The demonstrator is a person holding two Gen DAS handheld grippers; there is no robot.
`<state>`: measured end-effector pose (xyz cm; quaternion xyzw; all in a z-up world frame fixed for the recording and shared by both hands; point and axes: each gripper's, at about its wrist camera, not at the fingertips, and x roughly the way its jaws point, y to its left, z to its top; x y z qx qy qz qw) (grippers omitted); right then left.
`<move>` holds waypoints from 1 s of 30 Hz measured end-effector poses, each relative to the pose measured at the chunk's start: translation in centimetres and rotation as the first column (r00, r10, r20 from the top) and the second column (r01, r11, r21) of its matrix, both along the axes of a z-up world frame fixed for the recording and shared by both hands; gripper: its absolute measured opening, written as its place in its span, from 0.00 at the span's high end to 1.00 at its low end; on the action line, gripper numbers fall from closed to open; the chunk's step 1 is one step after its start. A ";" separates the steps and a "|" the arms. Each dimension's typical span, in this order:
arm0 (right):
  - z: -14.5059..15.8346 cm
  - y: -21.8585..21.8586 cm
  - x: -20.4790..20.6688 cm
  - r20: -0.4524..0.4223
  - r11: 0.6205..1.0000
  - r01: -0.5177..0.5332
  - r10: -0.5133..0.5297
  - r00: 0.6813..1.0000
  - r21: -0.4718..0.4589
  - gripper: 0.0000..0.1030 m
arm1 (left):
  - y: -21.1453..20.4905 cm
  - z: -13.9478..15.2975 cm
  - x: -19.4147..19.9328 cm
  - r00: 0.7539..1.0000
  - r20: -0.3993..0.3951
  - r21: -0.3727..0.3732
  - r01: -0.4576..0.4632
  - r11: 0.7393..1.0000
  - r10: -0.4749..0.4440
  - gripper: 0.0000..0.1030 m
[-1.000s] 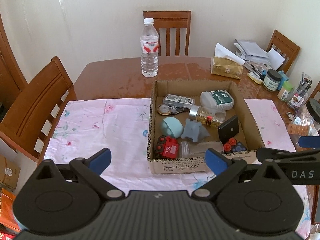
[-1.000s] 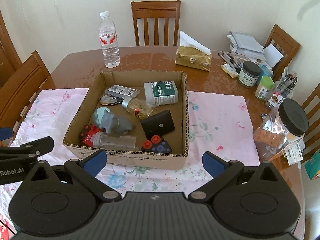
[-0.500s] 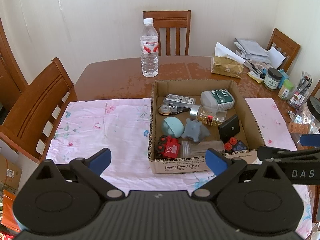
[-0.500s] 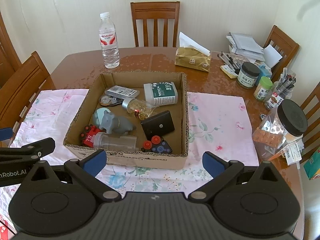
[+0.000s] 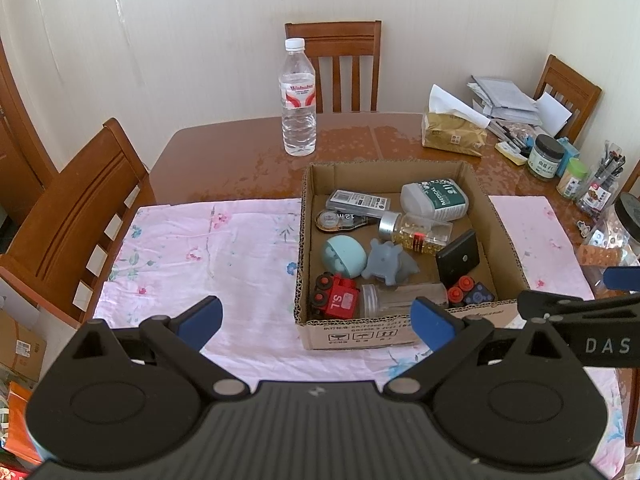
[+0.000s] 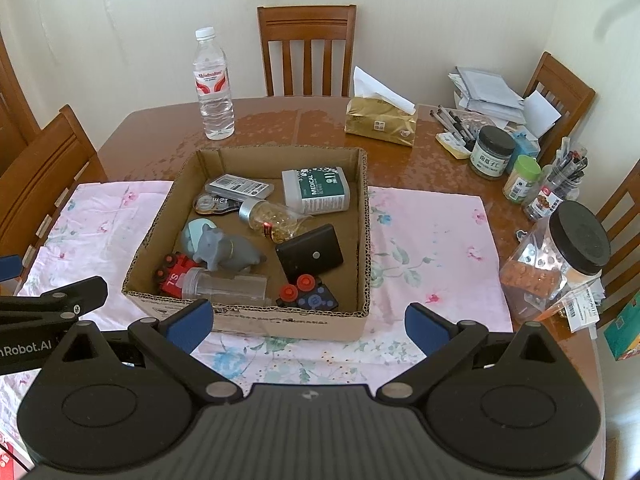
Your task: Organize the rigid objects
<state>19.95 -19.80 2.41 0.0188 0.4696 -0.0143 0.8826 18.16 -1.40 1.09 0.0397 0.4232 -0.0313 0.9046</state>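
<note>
1. Left wrist view: the left gripper [image 5: 316,322] hangs near the box's [image 5: 362,338] front-left corner, over the cloth [image 5: 208,248], fingers spread wide with nothing between them.
2. Right wrist view: the right gripper [image 6: 306,324] hangs just before the box's front wall, fingers likewise spread and holding nothing.
3. Location of task items: all small rigid items in view lie inside the box. At its front wall: train [image 6: 174,274], clear tube [image 6: 224,286], block with 2 red knobs [image 6: 308,294]. At its middle: elephant [image 6: 224,250], teal dome [image 5: 344,256], black case [image 6: 310,254]. Toward its back wall: gold vial [image 6: 272,220], tape [image 5: 340,218], grey case [image 6: 240,188], medical bottle [image 6: 316,190].
4. Stage: the cloth on both sides of the box carries no items. This fits either items waiting to be lifted out and sorted, or items already gathered in. Confirm which before committing to a grasp.
5. If an item is to be taken, judged guidance:
   - Descend from above the box; clear the front wall before lowering.
   - Favour items with free sides. The black case and medical bottle have space beside them.
   - The tube touches the train and lies close under the elephant; closing there may shift neighbours.
   - Round bodies (vial, tube, dome) may roll; grip across the narrow axis, centred.
6. Keep both grippers apart over the box; each shows at the edge of the other's view.
</note>
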 end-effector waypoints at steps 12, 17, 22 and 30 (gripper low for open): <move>0.1 -0.3 0.0 0.002 1.000 0.000 0.000 1.000 -0.001 0.00 | -0.1 0.0 0.1 1.000 -0.001 0.003 0.000 1.000 0.000 0.03; 0.1 -0.2 0.0 0.004 1.000 -0.001 0.001 1.000 -0.004 0.00 | -0.2 0.0 0.0 1.000 0.001 0.005 -0.001 1.000 0.001 0.03; 0.1 -0.1 0.0 0.004 1.000 -0.003 0.003 1.000 0.001 0.00 | -0.2 0.0 0.0 1.000 -0.001 0.006 -0.001 1.000 0.001 0.03; 0.2 -0.1 0.1 0.003 1.000 -0.003 0.003 1.000 0.007 0.00 | -0.2 0.0 -0.1 1.000 -0.002 0.004 0.000 1.000 0.000 0.03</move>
